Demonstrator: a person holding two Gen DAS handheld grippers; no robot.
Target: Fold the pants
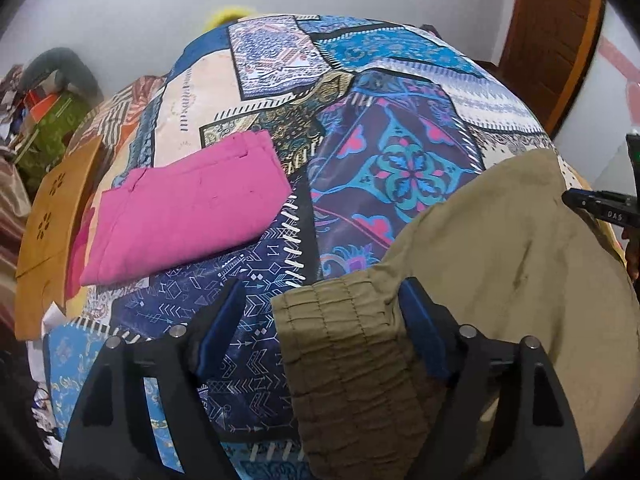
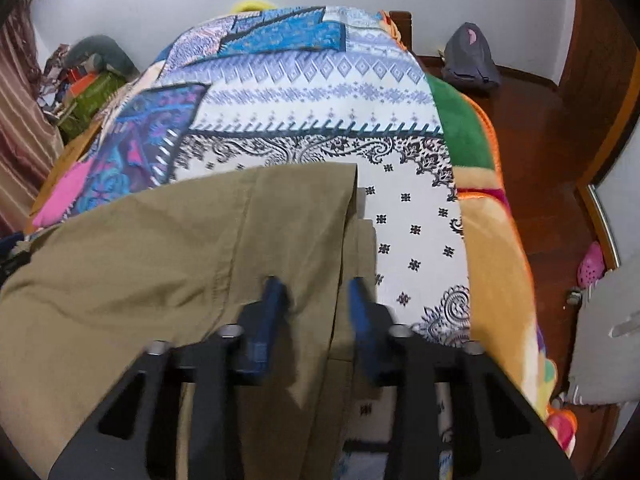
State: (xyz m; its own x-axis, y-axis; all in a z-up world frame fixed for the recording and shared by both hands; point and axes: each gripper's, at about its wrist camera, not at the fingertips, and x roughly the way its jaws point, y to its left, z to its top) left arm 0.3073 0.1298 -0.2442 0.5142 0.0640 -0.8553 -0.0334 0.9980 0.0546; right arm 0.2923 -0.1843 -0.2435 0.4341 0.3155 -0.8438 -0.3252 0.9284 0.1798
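Olive-khaki pants (image 1: 500, 264) lie spread on a patterned bedspread (image 1: 360, 128). Their gathered elastic waistband (image 1: 344, 344) lies between the fingers of my left gripper (image 1: 320, 304), which is open with wide jaws straddling the waistband edge. In the right wrist view the pants (image 2: 160, 248) fill the lower left, with the leg hems (image 2: 352, 208) stacked near the centre. My right gripper (image 2: 316, 300) is open, its blue fingers either side of the leg edge.
A folded pink garment (image 1: 188, 204) lies on the bed to the left. A wooden board (image 1: 52, 216) stands at the bed's left edge. A fleece blanket (image 2: 492, 248) hangs over the right side, above a wooden floor with a grey bag (image 2: 472, 56).
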